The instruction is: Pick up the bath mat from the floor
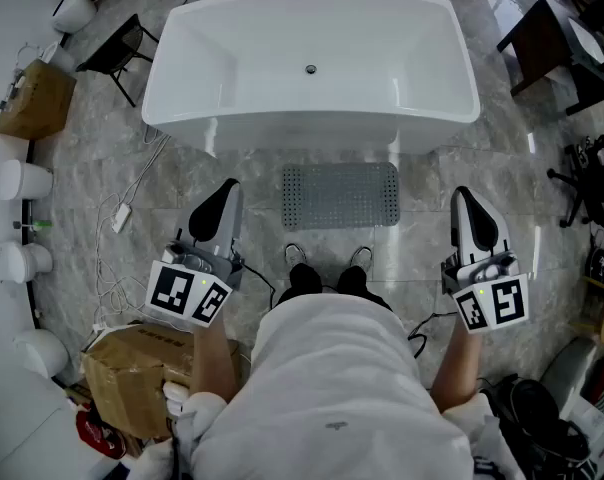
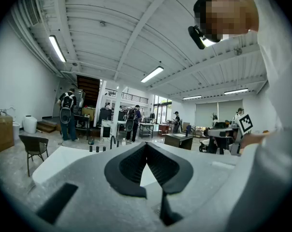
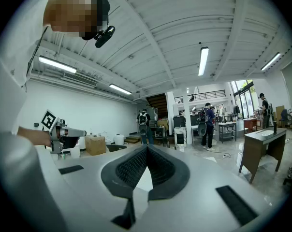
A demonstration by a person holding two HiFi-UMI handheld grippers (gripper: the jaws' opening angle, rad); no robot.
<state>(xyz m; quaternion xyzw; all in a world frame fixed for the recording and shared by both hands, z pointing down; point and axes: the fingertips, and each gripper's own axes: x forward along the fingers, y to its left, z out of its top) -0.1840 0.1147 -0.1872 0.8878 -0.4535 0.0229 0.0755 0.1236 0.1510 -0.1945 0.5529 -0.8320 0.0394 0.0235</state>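
Left claw (image 1: 226, 190) and right claw (image 1: 463, 198), both clenched empty, hover either side of the bath mat (image 1: 340, 194) lying flat on the floor just near of the bathtub (image 1: 302, 130); unopened, their tips would likely skid off its thin edge.

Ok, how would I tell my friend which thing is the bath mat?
Find the big white bathtub. On the floor just in front of it, between the tub and the person's black shoes, lies a flat grey mat. It is the only thing there covered in tiny dots.
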